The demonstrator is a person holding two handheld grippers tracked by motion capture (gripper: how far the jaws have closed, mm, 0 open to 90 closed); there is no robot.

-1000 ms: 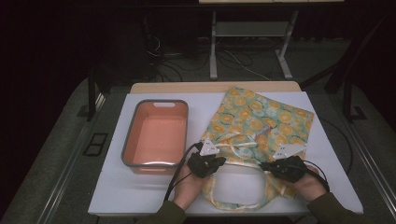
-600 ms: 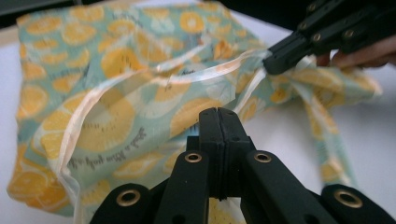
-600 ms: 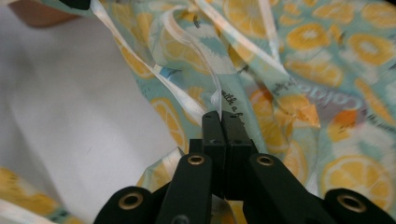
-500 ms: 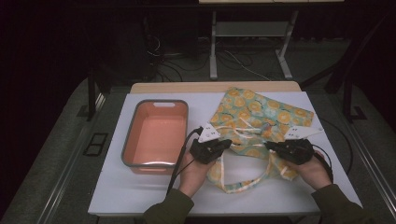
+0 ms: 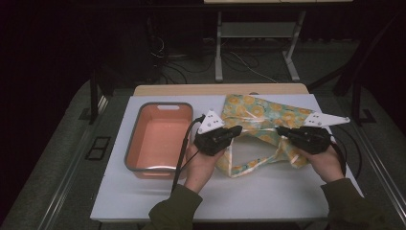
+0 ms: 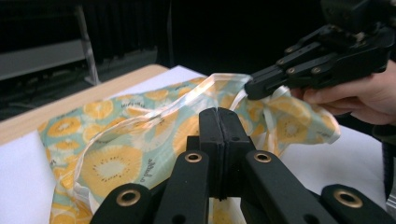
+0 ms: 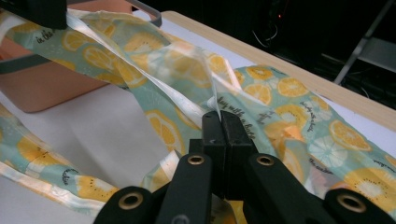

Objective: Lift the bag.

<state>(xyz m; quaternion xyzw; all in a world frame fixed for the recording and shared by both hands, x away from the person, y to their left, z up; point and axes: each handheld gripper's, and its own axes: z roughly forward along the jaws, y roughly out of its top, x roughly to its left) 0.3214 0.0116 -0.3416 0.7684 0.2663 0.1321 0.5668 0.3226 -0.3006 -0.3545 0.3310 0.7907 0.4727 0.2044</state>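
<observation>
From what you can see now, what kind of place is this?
Probably a lab or recording workspace, not a home. A white-topped table stands in a dark room, cables lie on the floor behind it, and a person works a fruit-print bag with a camera-carrying gripper in each hand.

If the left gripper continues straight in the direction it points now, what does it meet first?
Probably the right gripper, just ahead in the left gripper view. The left gripper is already shut on the fruit-print bag, whose lifted edge spans between them; depth is unclear.
</observation>
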